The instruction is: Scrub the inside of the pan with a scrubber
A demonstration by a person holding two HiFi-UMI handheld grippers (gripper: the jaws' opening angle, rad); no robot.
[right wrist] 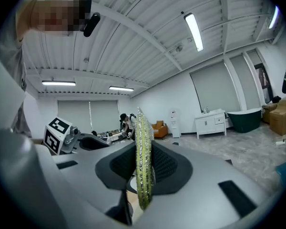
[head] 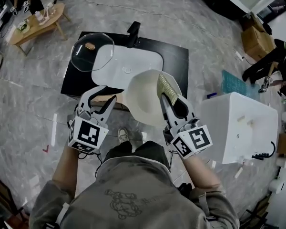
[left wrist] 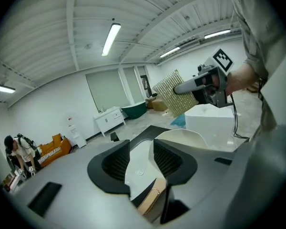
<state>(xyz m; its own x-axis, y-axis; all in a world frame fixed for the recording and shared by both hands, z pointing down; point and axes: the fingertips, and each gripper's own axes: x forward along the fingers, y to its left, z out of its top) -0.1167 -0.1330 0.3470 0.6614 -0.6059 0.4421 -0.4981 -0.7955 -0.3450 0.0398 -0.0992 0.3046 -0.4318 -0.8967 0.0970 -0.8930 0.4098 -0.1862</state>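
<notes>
Left tongs: jaws stand apart, pads clear, nothing clamped. Right tongs: jaws closed on the scrubber, held edge-on between the pads. Left forearm and right forearm both reach forward, tongs side by side, slightly apart.

1. No word, number or brand reads legibly in any view.
2. Cubes on left claw and right claw: black-and-white square code patterns only, no characters.
3. Shirt print: too blurred to read.
</notes>
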